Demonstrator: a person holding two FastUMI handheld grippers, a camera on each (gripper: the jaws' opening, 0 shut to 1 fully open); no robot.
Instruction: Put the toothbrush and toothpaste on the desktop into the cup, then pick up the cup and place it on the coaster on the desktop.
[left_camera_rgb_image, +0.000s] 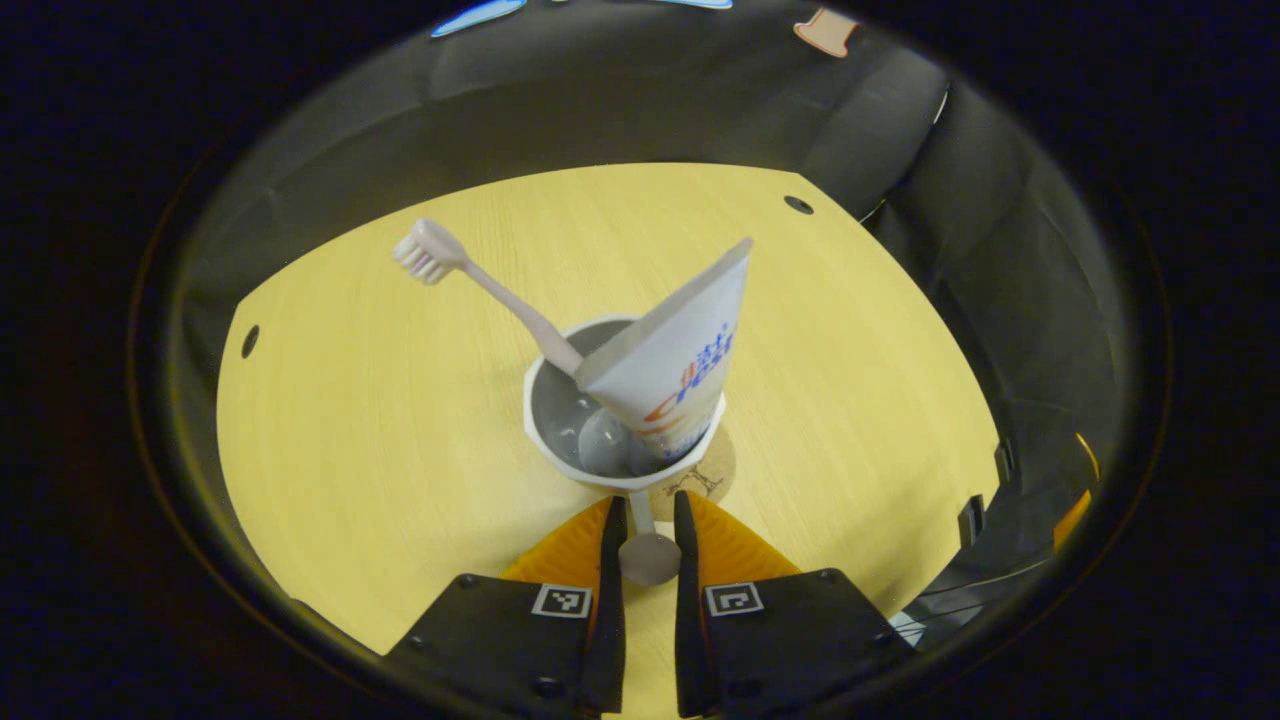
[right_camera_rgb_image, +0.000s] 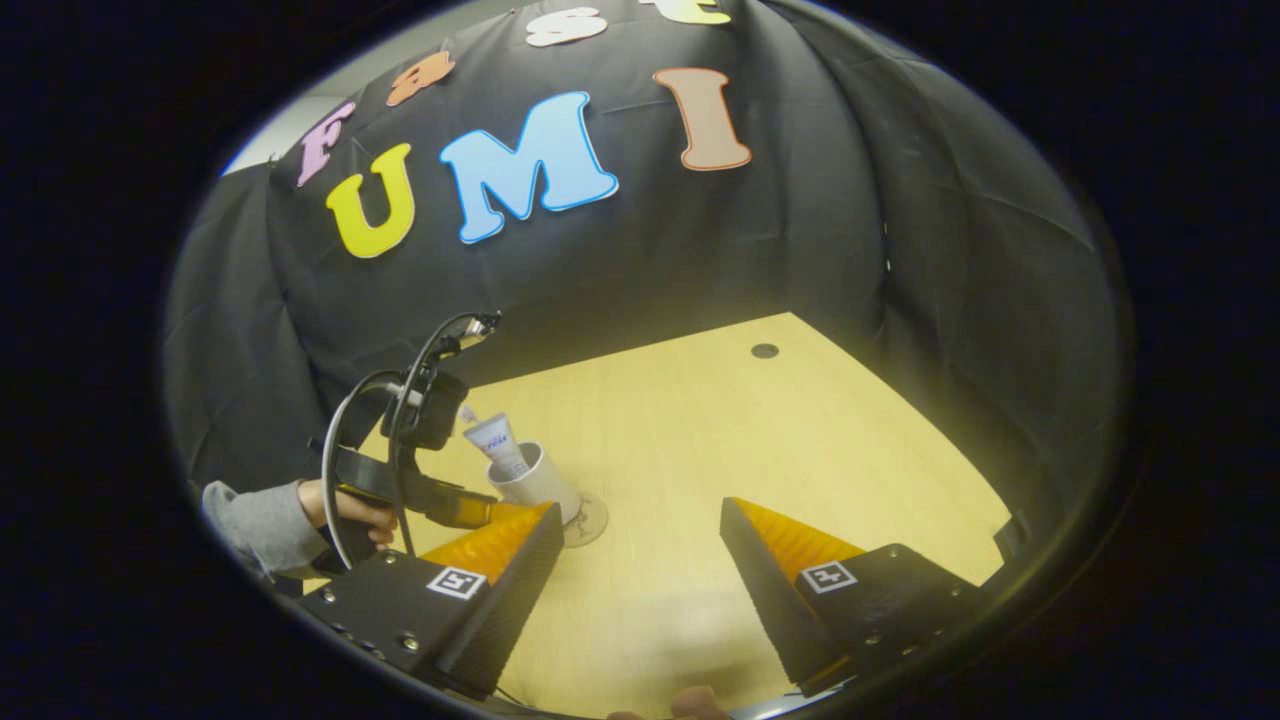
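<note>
A white cup (left_camera_rgb_image: 560, 440) holds a pink toothbrush (left_camera_rgb_image: 480, 285) and a white toothpaste tube (left_camera_rgb_image: 680, 350), both leaning out over its rim. My left gripper (left_camera_rgb_image: 648, 550) is shut on the cup's handle (left_camera_rgb_image: 648, 558), and the cup sits tilted over a round brown coaster (left_camera_rgb_image: 718, 468). In the right gripper view the cup (right_camera_rgb_image: 540, 482) stands on the coaster (right_camera_rgb_image: 592, 522) with the toothpaste (right_camera_rgb_image: 496, 440) sticking up. The left gripper (right_camera_rgb_image: 470, 510) and the hand (right_camera_rgb_image: 345, 512) that holds it are beside the cup. My right gripper (right_camera_rgb_image: 640, 530) is open above the table, apart from the cup.
The yellow wooden desktop (left_camera_rgb_image: 380, 450) has small dark holes near its edges (left_camera_rgb_image: 798, 205) (left_camera_rgb_image: 249, 341). Black cloth walls close it in at the back and on the right. A grey sleeve (right_camera_rgb_image: 255, 525) comes in from the left in the right gripper view.
</note>
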